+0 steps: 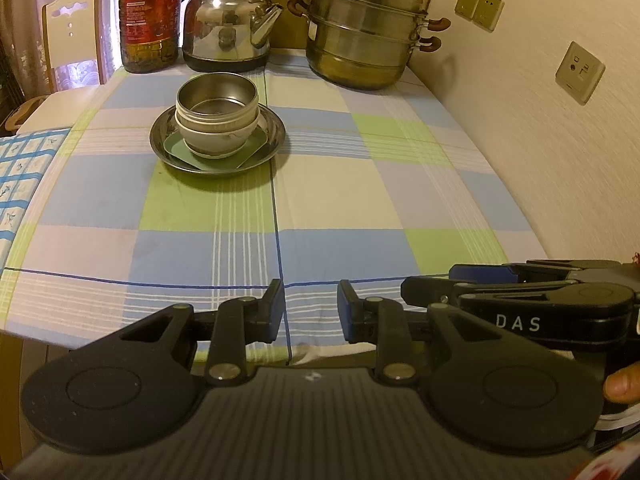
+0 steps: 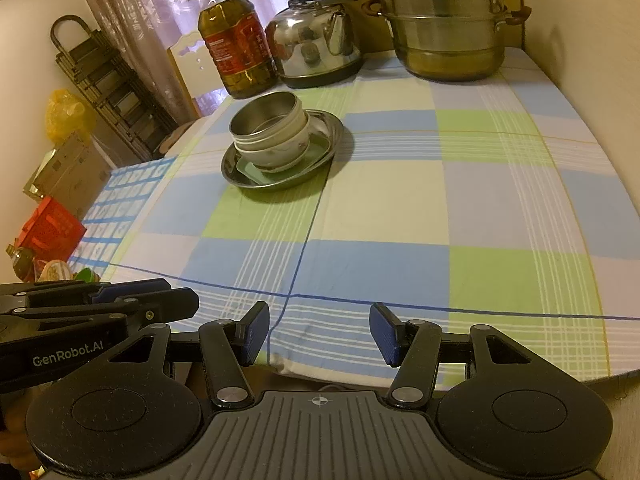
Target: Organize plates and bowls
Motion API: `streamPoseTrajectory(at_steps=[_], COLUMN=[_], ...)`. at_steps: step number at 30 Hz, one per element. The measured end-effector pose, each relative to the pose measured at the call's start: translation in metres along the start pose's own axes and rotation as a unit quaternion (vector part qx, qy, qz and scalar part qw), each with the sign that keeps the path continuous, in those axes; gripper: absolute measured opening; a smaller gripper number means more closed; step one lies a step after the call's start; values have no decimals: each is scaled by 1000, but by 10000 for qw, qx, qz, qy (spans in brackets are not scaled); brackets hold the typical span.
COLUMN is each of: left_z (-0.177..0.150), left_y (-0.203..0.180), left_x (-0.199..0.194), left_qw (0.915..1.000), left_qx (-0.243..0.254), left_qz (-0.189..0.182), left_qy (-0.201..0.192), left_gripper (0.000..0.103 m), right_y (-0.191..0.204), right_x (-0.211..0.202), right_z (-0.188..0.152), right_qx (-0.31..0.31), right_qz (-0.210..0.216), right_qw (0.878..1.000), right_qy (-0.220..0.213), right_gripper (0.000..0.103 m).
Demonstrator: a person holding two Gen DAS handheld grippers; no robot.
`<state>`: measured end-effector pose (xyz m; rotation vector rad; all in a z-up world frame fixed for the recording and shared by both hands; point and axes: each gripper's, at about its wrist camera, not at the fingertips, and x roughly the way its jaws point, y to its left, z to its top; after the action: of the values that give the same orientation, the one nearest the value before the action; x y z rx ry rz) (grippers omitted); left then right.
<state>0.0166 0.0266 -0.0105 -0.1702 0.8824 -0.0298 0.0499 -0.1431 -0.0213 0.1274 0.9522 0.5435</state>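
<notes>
A steel bowl [image 1: 218,96] sits nested in white bowls [image 1: 216,142] on a green square plate [image 1: 180,150], all on a round steel plate [image 1: 276,142] at the far middle of the table. The same stack shows in the right wrist view: steel bowl [image 2: 266,114], white bowls [image 2: 280,152], green plate [image 2: 250,170], steel plate [image 2: 328,130]. My left gripper [image 1: 311,310] is open and empty over the table's near edge. My right gripper [image 2: 318,334] is open and empty beside it, and its side shows in the left wrist view [image 1: 520,292].
A checked cloth [image 1: 400,200] covers the table. At the back stand an oil bottle [image 1: 150,16], a steel kettle [image 1: 228,28] and a stacked steamer pot [image 1: 364,32]. A wall [image 1: 540,120] runs along the right. A chair [image 1: 72,36] and floor clutter [image 2: 52,208] lie to the left.
</notes>
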Motion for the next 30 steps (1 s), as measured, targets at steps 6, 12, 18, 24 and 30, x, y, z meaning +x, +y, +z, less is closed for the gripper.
streamPoseTrajectory(at_steps=[6,12,18,24,30], left_z=[0,0,0,1,1], left_y=[0,0,-1,-2,-2], left_x=[0,0,1,2,2], left_qw=[10000,10000,10000,10000,10000], left_qx=[-2,4,15,31,26], left_qz=[3,9,8,12,11], left_qy=[-6,-9,-4,-1,1], left_gripper=[25,25,25,25,25], right_y=[0,0,-2,-2,-2], right_x=[0,0,1,1,1], right_z=[0,0,0,0,0], right_qx=[2,11,40,43,41], right_qz=[-4,-6,-8,-8,-7], right_qw=[10000,10000,10000,10000,10000], right_qy=[1,1,7,10,15], right_gripper=[56,56,56,56,56])
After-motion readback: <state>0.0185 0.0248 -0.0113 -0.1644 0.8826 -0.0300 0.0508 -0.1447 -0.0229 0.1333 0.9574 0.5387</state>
